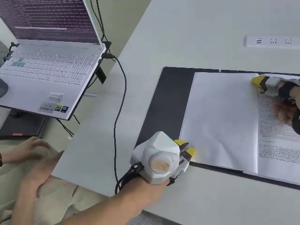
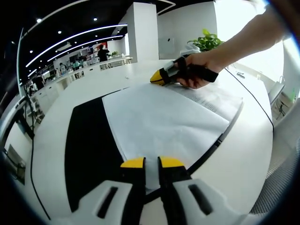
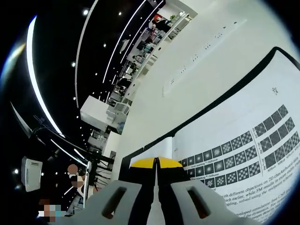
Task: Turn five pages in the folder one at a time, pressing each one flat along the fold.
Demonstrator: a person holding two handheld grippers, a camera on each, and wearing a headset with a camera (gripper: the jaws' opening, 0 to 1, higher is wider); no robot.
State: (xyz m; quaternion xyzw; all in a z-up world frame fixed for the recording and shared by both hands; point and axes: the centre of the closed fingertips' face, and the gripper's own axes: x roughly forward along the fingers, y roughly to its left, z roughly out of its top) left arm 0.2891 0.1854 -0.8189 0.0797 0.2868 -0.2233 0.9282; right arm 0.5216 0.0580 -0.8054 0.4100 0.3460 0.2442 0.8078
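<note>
The folder [image 1: 161,108] lies open on the white table [image 1: 197,33]. A turned page [image 1: 220,122], blank side up, is laid over the black left cover. A printed page [image 1: 281,140] is exposed to its right, and the fold [image 1: 258,140] runs between the two.

The left gripper [image 1: 185,151] is held at the near edge of the folder, by the lower left corner of the turned page. In the left gripper view its yellow tips are drawn almost together, with a thin slit between them, over the page's edge. Whether paper is nipped there cannot be told. The right gripper [image 1: 259,82] is set at the far end of the fold, at the top of the sheets. In the right gripper view its jaws are pressed together with nothing between them, and the tips lie near the seam where blank sheet meets print.

The step in hand is judged to be the pressing of a page already turned: the sheet is down, and the closed right tips are placed where a stroke along the fold would start. How many of the five pages are done cannot be read from the sheets.

The next move calls for the right tips to be drawn along the fold toward the near edge with light, even pressure. Meanwhile the turned page is to be steadied at its corner so that it is not dragged or creased. After that, the free edge of the printed page is to be lifted, one sheet and no more.
</note>
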